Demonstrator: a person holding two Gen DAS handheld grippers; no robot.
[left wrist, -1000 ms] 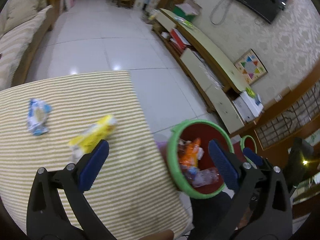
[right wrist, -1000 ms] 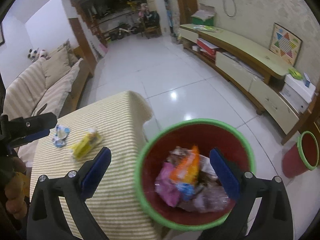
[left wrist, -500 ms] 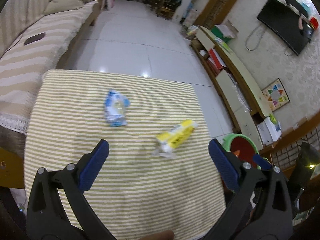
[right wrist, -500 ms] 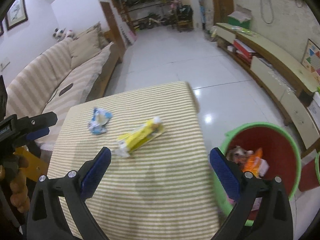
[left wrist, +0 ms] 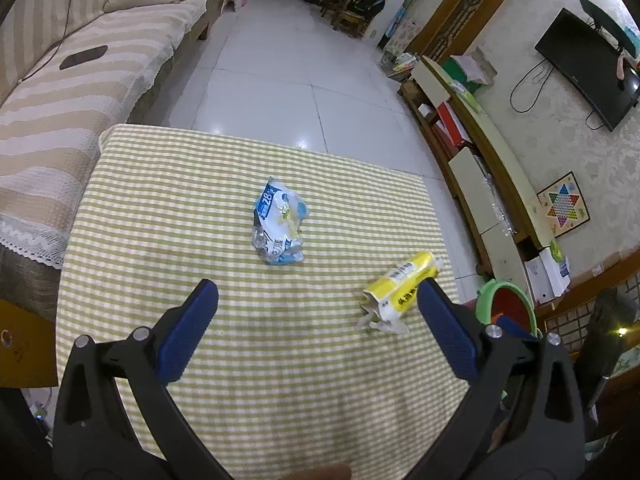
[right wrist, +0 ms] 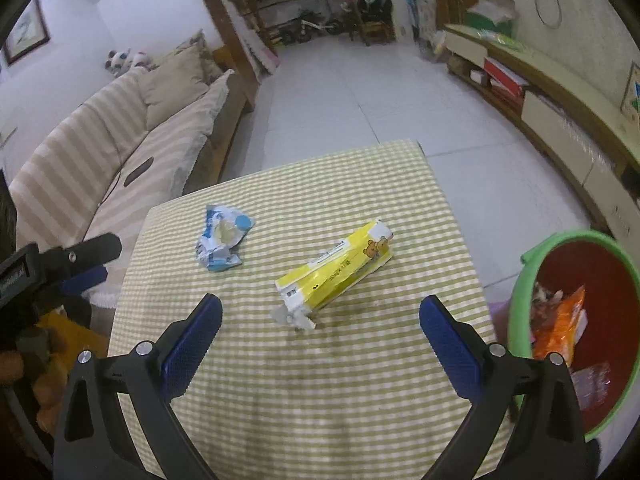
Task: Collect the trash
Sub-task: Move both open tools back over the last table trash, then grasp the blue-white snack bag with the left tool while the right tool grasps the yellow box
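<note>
A crumpled blue-and-white wrapper (left wrist: pixel 278 226) (right wrist: pixel 222 240) and a yellow tissue pack (left wrist: pixel 400 290) (right wrist: pixel 334 270) lie on the yellow-striped tablecloth (left wrist: pixel 180 208) (right wrist: pixel 360 380). A red bin with a green rim (right wrist: pixel 538 252) (left wrist: pixel 486 292) holding trash stands at the table's right edge. My left gripper (left wrist: pixel 318 320) is open and empty, above the table short of the wrapper. My right gripper (right wrist: pixel 320 322) is open and empty, just short of the yellow pack. The left gripper (right wrist: pixel 86 262) also shows at the left in the right wrist view.
A striped sofa (left wrist: pixel 60 92) (right wrist: pixel 100 148) runs along the left of the table. A low TV cabinet (left wrist: pixel 480 152) (right wrist: pixel 560 108) lines the right wall. White tile floor (left wrist: pixel 288 80) lies beyond the table's far edge.
Both grippers have swung left, away from the bin and over the table. The wrapper and yellow pack now sit ahead of the fingers. Both stay open.
</note>
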